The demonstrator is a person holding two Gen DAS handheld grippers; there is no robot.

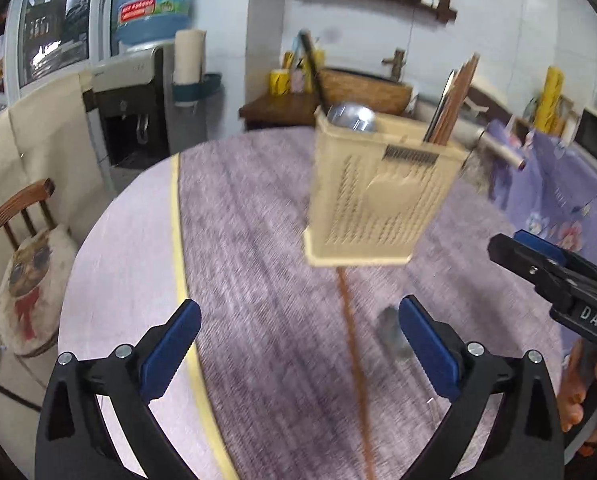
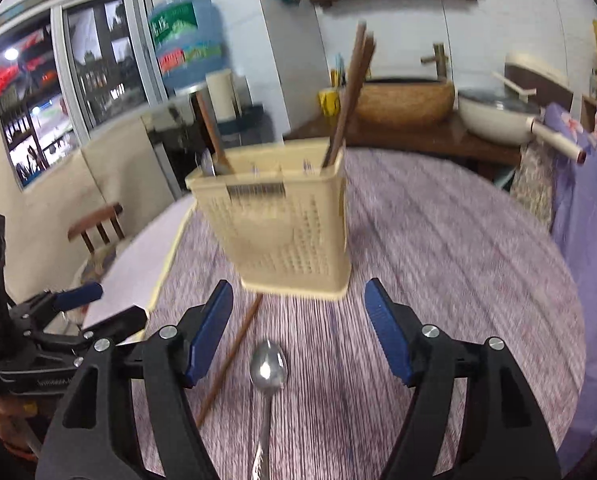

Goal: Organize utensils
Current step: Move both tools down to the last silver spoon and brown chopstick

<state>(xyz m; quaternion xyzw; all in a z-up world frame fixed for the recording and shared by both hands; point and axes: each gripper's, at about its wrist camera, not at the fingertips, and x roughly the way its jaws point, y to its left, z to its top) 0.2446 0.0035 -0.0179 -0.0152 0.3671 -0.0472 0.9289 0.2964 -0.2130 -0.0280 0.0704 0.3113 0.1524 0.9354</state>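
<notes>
A beige slotted utensil holder [image 1: 374, 192] [image 2: 286, 224] stands on the round table with the purple cloth [image 1: 258, 240] [image 2: 438, 260]. It holds several brown chopsticks [image 1: 456, 100] [image 2: 350, 92] and a metal ladle [image 1: 352, 118]. A loose brown chopstick [image 1: 356, 368] [image 2: 232, 354] and a metal spoon [image 2: 267, 376] [image 1: 392, 332] lie on the cloth in front of it. My left gripper [image 1: 298, 352] is open and empty above the chopstick. My right gripper [image 2: 298, 336] is open and empty above the spoon's bowl.
A wooden chair [image 1: 30, 264] with a cushion stands left of the table. A water dispenser [image 1: 138, 92] is behind. A counter with a basin [image 2: 406, 100] and a white pan [image 2: 498, 116] is at the back. A floral cloth [image 2: 586, 220] hangs at the right.
</notes>
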